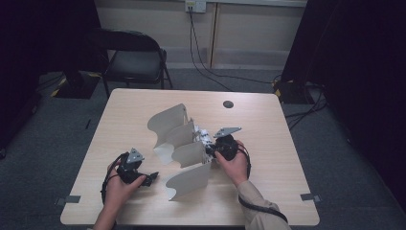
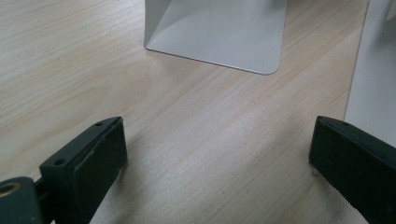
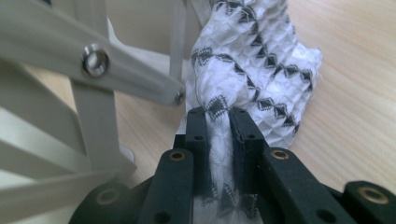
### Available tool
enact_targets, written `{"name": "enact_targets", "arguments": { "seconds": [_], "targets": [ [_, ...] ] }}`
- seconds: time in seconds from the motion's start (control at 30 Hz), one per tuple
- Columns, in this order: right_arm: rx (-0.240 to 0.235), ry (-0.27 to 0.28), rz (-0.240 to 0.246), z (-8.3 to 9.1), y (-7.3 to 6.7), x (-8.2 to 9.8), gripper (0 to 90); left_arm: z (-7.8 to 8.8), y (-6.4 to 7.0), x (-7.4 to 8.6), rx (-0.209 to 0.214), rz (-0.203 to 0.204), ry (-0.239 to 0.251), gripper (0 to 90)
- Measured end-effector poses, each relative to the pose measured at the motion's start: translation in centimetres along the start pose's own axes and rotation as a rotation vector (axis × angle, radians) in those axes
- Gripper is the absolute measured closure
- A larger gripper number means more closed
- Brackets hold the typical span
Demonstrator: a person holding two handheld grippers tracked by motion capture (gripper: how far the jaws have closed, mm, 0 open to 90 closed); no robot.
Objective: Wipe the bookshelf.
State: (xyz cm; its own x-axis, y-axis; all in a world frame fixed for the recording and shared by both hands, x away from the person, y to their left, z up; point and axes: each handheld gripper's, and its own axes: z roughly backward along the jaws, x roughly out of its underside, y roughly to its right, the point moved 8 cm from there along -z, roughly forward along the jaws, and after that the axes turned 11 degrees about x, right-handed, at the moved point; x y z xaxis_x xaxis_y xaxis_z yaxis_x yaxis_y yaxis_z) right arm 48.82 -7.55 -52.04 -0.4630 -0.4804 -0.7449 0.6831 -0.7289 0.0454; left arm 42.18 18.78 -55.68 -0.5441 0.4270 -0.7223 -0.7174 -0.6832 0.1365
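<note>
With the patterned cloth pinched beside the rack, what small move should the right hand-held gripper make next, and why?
Probably a short carry of the cloth toward the rack's nearest panel. The right hand-held gripper is shut on a bunched fold, the cloth touches the table right next to the rack's hinged bars, and the left hand-held gripper rests open and apart, so the right one looks set to do the placing.

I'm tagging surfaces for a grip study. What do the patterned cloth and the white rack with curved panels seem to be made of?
The patterned cloth looks like thin crinkled woven fabric, matte white with black diamond motifs; it bunches softly. The white rack looks like smooth painted sheet metal or plastic, with riveted flat bars; which one is unclear.
</note>
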Motion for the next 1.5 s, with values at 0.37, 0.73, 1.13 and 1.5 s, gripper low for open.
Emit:
{"name": "enact_targets", "arguments": {
  "seconds": [0.37, 0.73, 1.13, 1.5],
  "targets": [
    [0.112, 0.114, -0.101, 3.1, 3.3, -3.1, 79.3, 0.0, 0.0, 0.0, 0.0, 0.0, -0.002, 3.7],
    [0.117, 0.24, -0.046, 4.8, 2.7, -8.1, 79.2, 0.0, 0.0, 0.0, 0.0, 0.0, -0.003, 3.6],
    [0.065, 0.16, -0.014, 2.3, 1.5, -5.3, 79.3, 0.0, 0.0, 0.0, 0.0, 0.0, -0.002, 3.6],
    [0.022, 0.048, 0.01, -0.3, 0.1, -0.7, 79.3, 0.0, 0.0, 0.0, 0.0, 0.001, -0.002, 3.6]
  ]
}}
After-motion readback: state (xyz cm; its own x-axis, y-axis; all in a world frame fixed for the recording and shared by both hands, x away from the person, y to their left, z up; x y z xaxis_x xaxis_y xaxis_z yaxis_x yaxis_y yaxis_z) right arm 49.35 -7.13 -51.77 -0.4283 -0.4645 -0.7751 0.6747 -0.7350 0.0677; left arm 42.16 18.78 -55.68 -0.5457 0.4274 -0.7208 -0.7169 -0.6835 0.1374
